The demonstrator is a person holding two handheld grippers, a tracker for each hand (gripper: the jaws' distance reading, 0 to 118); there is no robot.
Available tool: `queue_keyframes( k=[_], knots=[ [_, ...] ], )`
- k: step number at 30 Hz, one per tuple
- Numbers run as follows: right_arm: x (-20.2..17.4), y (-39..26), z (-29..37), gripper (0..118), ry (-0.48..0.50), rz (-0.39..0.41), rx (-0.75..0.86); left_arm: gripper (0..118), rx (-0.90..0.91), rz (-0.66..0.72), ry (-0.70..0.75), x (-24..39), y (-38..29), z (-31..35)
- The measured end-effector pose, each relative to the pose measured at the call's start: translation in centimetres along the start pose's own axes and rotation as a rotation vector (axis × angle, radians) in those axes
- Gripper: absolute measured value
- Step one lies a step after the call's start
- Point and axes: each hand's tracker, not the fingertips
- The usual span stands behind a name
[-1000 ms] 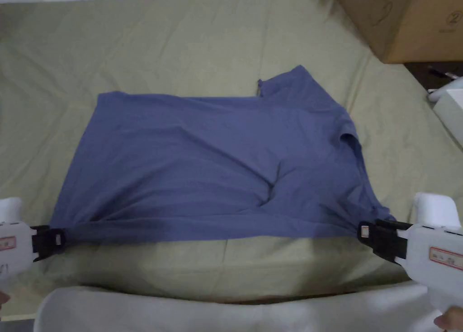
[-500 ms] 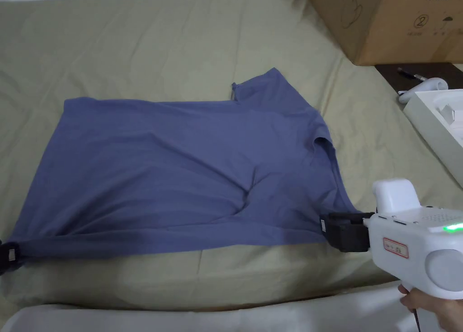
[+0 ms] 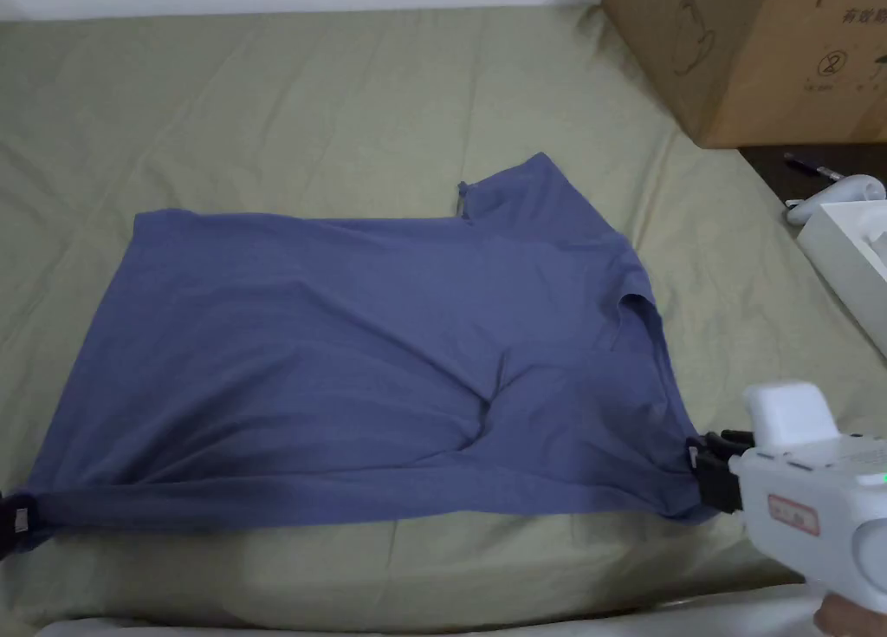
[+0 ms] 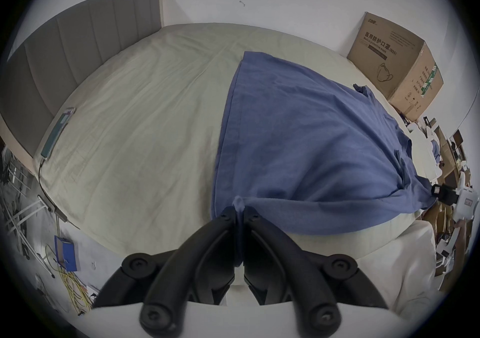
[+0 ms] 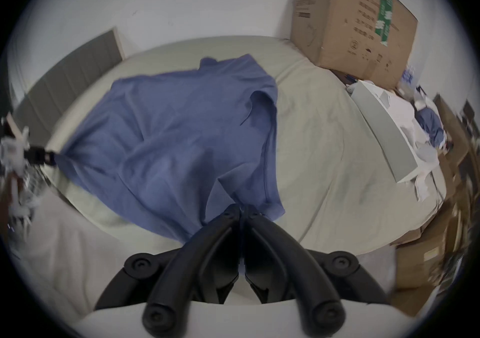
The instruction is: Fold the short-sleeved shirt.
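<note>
A blue short-sleeved shirt [image 3: 372, 361] lies spread on the green bed sheet [image 3: 303, 101], one sleeve pointing to the far side. Its near edge is stretched taut between my two grippers. At the near left corner my left gripper [image 3: 10, 523] is shut on the cloth; in the left gripper view the shirt [image 4: 306, 141] bunches between the closed jaws of the left gripper [image 4: 240, 210]. My right gripper [image 3: 700, 467] is shut on the near right corner, and in the right gripper view the shirt [image 5: 168, 136] is pinched in that gripper [image 5: 242, 210].
A large cardboard box [image 3: 762, 49] stands at the far right of the bed. A white tray [image 3: 844, 249] and a dark table with small items lie to the right. A headboard [image 4: 65, 58] bounds the bed's left end. A white garment [image 3: 433, 621] shows along the bottom.
The head camera has swung right and up. Both grippers keep their hold on the shirt's near edge, and the right gripper has drawn slightly nearer and to the right.
</note>
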Motion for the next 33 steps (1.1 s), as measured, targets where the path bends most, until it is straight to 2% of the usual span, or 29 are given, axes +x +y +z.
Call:
queue_keyframes(
  k=[4, 6, 9, 11, 13, 17, 18, 19, 20, 21, 22, 23, 24, 25, 26, 29, 31, 32, 33],
  knots=[
    [0.3, 3.1, 1.5, 2, -0.028, 0.049, 0.054, 3, 0.027, -0.008, -0.012, 0.7, 2.3, 0.6],
    [1.0, 5.3, 1.3, 2, -0.037, 0.027, 0.088, 3, 0.056, -0.020, -0.012, 1.0, 4.3, 0.5],
    [2.4, 8.9, 0.2, 2, -0.023, -0.049, 0.130, 3, 0.080, -0.039, 0.007, 1.6, 7.9, -0.5],
    [2.8, 10.9, -1.2, 2, -0.048, -0.049, 0.142, 3, 0.073, -0.055, 0.017, 2.4, 10.0, -1.5],
    [2.5, 12.1, -3.2, 2, -0.117, -0.011, 0.129, 3, 0.063, -0.087, 0.008, 3.2, 11.7, -3.1],
    [2.4, 12.2, -8.4, 2, -0.124, -0.005, 0.038, 3, -0.034, -0.171, 0.073, 4.2, 13.9, -8.7],
    [2.3, 11.9, -9.6, 2, -0.139, -0.003, 0.003, 9, -0.040, -0.162, 0.065, 4.1, 14.0, -10.0],
    [2.5, 11.6, -10.7, 2, -0.135, -0.004, -0.025, 27, -0.056, -0.154, 0.069, 4.1, 14.0, -11.0],
    [2.6, 11.3, -11.4, 9, -0.129, -0.011, -0.024, 56, -0.072, -0.151, 0.067, 4.1, 14.1, -11.9],
    [2.7, 11.0, -11.8, 31, -0.136, -0.019, -0.025, 87, -0.074, -0.148, 0.076, 4.2, 14.1, -12.4],
    [2.8, 10.7, -12.0, 41, -0.136, -0.021, -0.019, 96, -0.077, -0.147, 0.078, 4.2, 14.0, -12.5],
    [2.9, 10.6, -11.9, 41, -0.133, -0.025, -0.018, 96, -0.083, -0.145, 0.094, 4.2, 14.0, -12.6],
    [2.8, 10.6, -11.7, 77, -0.134, -0.029, -0.018, 112, -0.087, -0.140, 0.112, 4.2, 13.9, -12.4],
    [2.7, 10.5, -11.4, 103, -0.140, -0.026, -0.012, 116, -0.083, -0.137, 0.108, 4.0, 13.7, -12.1],
    [2.7, 10.5, -11.0, 112, -0.135, -0.022, -0.006, 116, -0.061, -0.125, 0.084, 3.6, 13.3, -11.2],
    [2.4, 10.7, -8.4, 105, -0.097, -0.039, 0.071, 116, -0.030, -0.058, 0.024, 3.1, 12.3, -7.9],
    [2.0, 10.5, -6.5, 92, -0.082, -0.066, 0.100, 110, -0.006, -0.024, -0.023, 2.5, 10.9, -5.6],
    [1.7, 10.1, -5.5, 79, -0.047, -0.088, 0.122, 97, -0.007, -0.025, -0.013, 2.5, 10.1, -4.4],
    [1.3, 9.6, -4.4, 54, -0.023, -0.099, 0.131, 57, 0.002, -0.029, -0.007, 2.4, 9.3, -3.4]
  ],
)
